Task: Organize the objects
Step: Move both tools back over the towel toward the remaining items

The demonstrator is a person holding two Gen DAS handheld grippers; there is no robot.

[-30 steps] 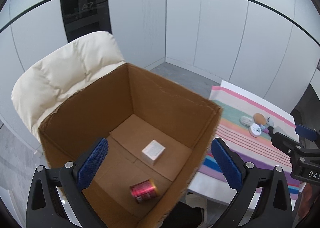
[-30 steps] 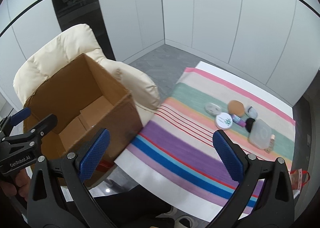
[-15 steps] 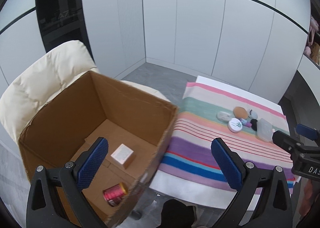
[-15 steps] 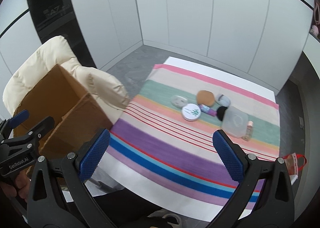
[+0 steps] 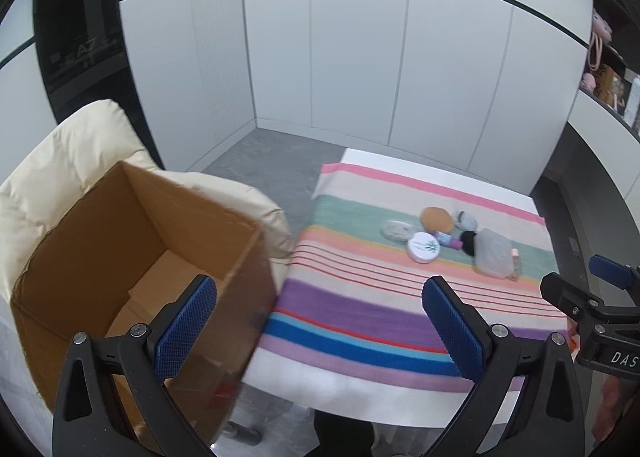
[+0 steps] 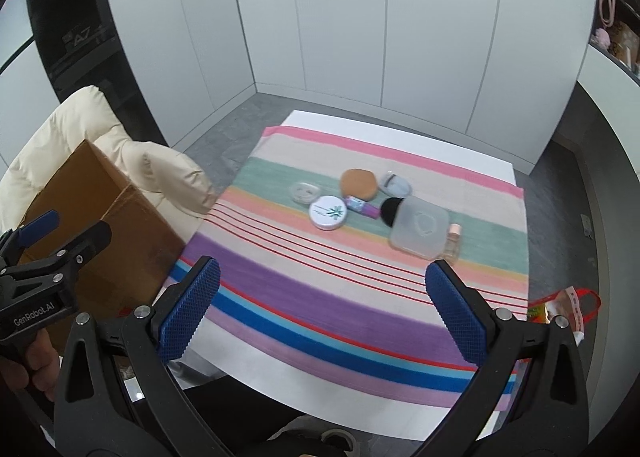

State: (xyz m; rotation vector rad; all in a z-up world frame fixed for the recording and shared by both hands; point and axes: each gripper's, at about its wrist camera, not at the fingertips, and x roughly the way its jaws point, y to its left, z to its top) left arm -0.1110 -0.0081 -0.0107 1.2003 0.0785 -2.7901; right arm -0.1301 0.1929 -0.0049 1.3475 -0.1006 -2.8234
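- Across the middle of both views, a white table carries a striped multicoloured cloth; its pink band lies at the far edge and its blue band at the near edge.
- At 9 o'clock of the table stands a cream padded armchair, with an open brown cardboard box resting on it; the part of the box floor that shows is bare cardboard.
- At 6 o'clock of the left wrist view, the left gripper hangs in the air above the near left corner of the table, its blue-padded fingers spread wide and grasping nothing.
- At 6 o'clock of the right wrist view, the right gripper hovers over the purple and blue stripes, its fingers likewise released and empty.
- Toward 12 o'clock from the right gripper, on the green band, a cluster of small cosmetics lies close together:
- a frosted clear plastic square case at the cluster's 3 o'clock end, lying over a black round brush head;
- a white round tin with a green plant print, just beside a small purple tube;
- a tan round makeup sponge at the far side;
- a clear round lidded pot at the 9 o'clock end;
- a pale grey oval case next to the sponge;
- a small peach bottle touching the frosted case.
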